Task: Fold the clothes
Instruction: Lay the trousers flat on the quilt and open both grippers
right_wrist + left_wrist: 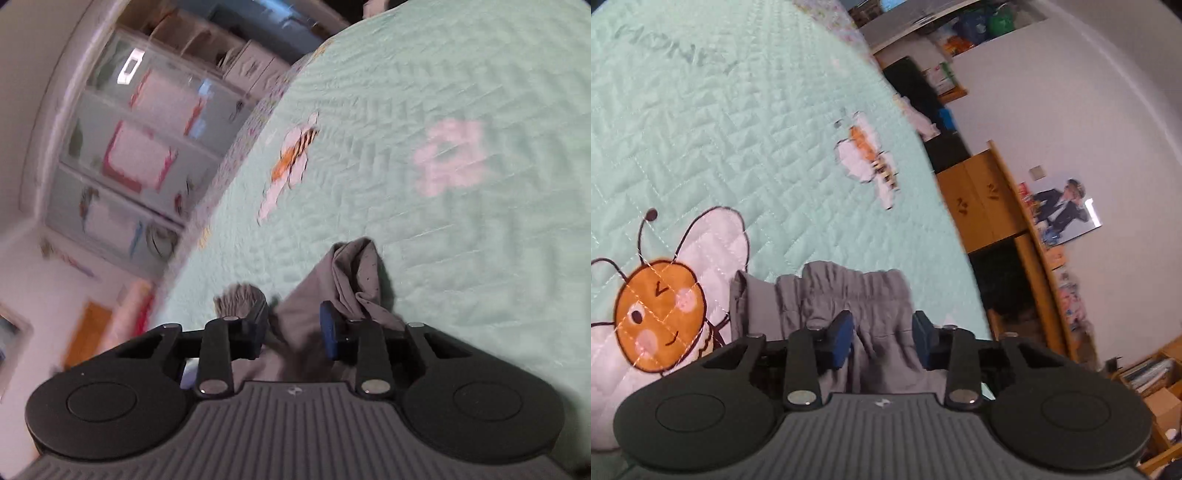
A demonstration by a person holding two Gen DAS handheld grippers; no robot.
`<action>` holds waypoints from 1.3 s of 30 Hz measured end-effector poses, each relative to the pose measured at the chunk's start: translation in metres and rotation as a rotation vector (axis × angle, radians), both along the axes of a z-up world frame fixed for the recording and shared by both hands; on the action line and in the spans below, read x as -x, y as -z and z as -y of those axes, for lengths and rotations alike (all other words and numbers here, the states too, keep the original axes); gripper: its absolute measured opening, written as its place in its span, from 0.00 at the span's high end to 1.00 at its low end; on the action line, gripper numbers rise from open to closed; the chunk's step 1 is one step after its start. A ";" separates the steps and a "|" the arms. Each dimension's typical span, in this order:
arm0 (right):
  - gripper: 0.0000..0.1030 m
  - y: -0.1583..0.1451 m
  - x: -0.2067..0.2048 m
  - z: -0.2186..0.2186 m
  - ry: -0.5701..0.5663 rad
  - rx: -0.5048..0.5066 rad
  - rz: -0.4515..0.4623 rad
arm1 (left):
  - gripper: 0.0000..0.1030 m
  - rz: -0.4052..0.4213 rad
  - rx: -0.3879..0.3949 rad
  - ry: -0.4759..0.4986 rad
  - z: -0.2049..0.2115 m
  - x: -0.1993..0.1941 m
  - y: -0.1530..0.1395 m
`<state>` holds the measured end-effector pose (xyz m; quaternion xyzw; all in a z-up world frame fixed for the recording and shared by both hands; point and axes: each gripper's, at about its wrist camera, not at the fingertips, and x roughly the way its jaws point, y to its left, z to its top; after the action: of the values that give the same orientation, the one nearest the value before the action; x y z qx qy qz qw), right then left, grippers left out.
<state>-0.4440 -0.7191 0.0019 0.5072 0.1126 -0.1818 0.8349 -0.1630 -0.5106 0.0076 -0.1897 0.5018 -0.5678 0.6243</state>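
My left tool [882,341] stands partly open, its blue pads [842,339] apart with grey cloth lying between them; the pads do not press on it, so nothing is gripped. That cloth is the shorts [846,295], a grey garment with a gathered elastic waistband bunched just ahead of the fingertips. The waistband sits right beside the big bee [661,314] stitched into the quilt [738,129], on the side away from its face. Farther out from the shorts a small bee [871,162] shows on the mint quilting, and grey lettering lies well beyond that. Past the quilt's edge stand a wooden cupboard [982,199] and a white wall with a poster [1067,210].

My right tool [295,326] is also partly open, blue pads [330,328] apart, with the same grey shorts [306,314] running between them and not clamped. A crumpled fold of the fabric rises just ahead of the right-hand pad, and the ribbed waistband end peeks out just ahead of the left-hand pad. The shorts rest on the quilt [461,240] of the bed. Beyond them another small bee [295,155] and a pale pink flower [450,155] are stitched, the flower blurred. Off the bed's edge I see glass-fronted shelves [140,155], too smeared to read.
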 end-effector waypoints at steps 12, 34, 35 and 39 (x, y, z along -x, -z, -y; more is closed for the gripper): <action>0.67 0.003 0.046 -0.035 0.047 -0.006 -0.004 | 0.39 -0.023 0.024 -0.010 -0.077 0.057 0.012; 0.22 -0.113 0.062 -0.154 -0.090 0.459 -0.488 | 0.25 0.384 -0.651 0.104 -0.084 0.191 -0.065; 0.22 -0.119 0.059 -0.157 -0.105 0.464 -0.526 | 0.25 0.417 -0.691 0.117 -0.081 0.195 -0.068; 0.21 -0.134 0.032 -0.163 -0.173 0.459 -0.711 | 0.24 0.467 -0.828 0.119 -0.075 0.200 -0.075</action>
<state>-0.4764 -0.5556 0.1362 0.2031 0.3919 -0.2950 0.8474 -0.3632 -0.4356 0.0831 0.2365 0.5420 -0.3825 0.7099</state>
